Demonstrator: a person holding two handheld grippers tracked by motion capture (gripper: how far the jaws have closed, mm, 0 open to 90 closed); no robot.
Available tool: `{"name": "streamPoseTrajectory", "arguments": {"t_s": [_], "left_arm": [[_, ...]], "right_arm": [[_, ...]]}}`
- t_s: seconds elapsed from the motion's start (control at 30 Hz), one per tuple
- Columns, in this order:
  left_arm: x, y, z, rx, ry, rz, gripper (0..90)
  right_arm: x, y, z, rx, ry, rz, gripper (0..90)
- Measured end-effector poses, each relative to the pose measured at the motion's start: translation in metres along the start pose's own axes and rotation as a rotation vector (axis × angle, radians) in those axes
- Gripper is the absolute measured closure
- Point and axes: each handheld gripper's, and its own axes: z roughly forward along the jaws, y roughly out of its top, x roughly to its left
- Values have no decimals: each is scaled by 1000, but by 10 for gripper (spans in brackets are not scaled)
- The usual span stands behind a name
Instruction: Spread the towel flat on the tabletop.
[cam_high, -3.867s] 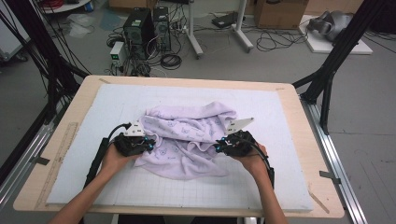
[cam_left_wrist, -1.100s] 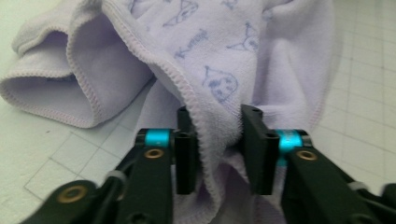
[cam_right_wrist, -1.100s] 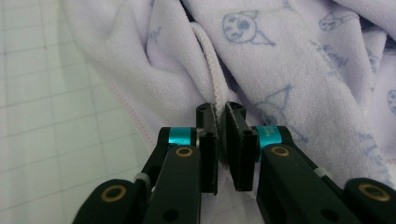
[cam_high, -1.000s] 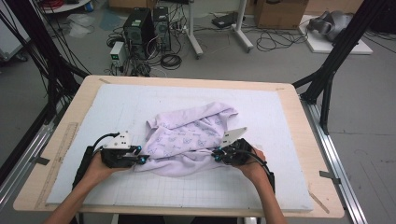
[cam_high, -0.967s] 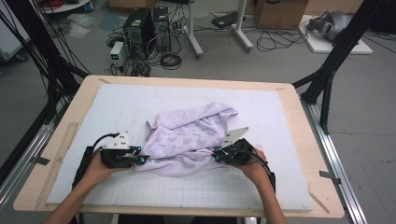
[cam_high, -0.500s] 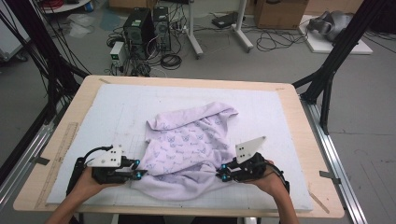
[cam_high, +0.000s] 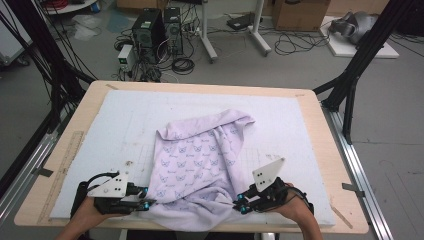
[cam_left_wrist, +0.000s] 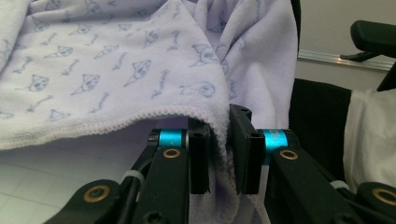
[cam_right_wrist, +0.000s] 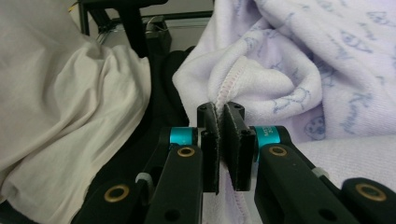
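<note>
A pale lilac towel (cam_high: 200, 160) printed with small blue figures lies spread on the white mat (cam_high: 280, 125), its near edge hanging past the table's front. My left gripper (cam_high: 145, 202) is shut on the towel's near left corner; in the left gripper view the hemmed edge (cam_left_wrist: 219, 140) is pinched between the pads. My right gripper (cam_high: 240, 206) is shut on the near right corner, and the right gripper view shows the stitched hem (cam_right_wrist: 223, 100) squeezed between its pads. Both hands sit at the table's front edge.
A wooden table (cam_high: 330, 150) carries the mat, with a ruler (cam_high: 65, 162) along its left side. Black frame legs (cam_high: 350, 85) stand at the right and left. Computers and cables (cam_high: 160, 30) lie on the floor beyond. The person's white and black clothing (cam_right_wrist: 70, 107) sits close behind the grippers.
Both grippers have pulled the towel's near corners toward the person and apart. The crumpled towel has stretched flatter, and its near edge now reaches the table's front.
</note>
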Motion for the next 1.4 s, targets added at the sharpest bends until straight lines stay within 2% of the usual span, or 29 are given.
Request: {"name": "streamPoseTrajectory", "arguments": {"t_s": [0.2,0.3,0.37,0.47,0.57,0.63,0.73,0.77,0.8,0.83,0.87,0.9,1.0,1.1,1.13,1.23,1.3,1.4], "left_arm": [[-6,-4,-3,-13,-14,-7,778],[-9,-6,-4,-14,-19,-14,778],[-10,-8,-4,-8,-23,-15,778],[-11,-12,-2,-11,-27,-21,769],[-9,-13,-1,-14,-26,-27,731],[-6,-13,0,-18,-15,-43,633],[-1,-13,0,-27,13,-54,470],[-1,-13,0,-29,21,-57,402],[1,-13,-1,-36,35,-57,354],[2,-13,-1,-46,44,-53,317],[3,-13,-1,-58,62,-50,270],[5,-13,-2,-66,76,-50,231],[12,-11,-4,-99,117,-59,123],[19,-9,-5,-110,128,-69,114],[20,-8,-5,-115,130,-70,102],[24,-6,-1,-124,123,-65,70],[26,-6,3,-107,119,-63,65],[24,-5,9,-95,86,-53,58]], "right_arm": [[6,0,4,-3,79,-20,854],[8,1,7,11,119,-37,854],[10,1,11,24,151,-31,854],[10,-1,15,40,156,-42,853],[8,-3,17,44,153,-32,841],[7,-3,16,46,142,-45,785],[6,-3,13,19,94,-29,594],[6,-3,11,10,58,-27,552],[6,-2,9,7,53,-21,518],[6,-2,7,-4,29,-24,441],[6,-1,7,-15,-5,-23,340],[6,-1,5,-19,-51,-20,286],[3,0,2,-30,-145,-3,144],[-4,-1,0,-22,-232,35,115],[-5,-1,0,-23,-248,39,108],[-8,0,1,-26,-257,37,108],[-10,1,4,-16,-257,35,108],[-11,3,11,-5,-247,32,108]]}}
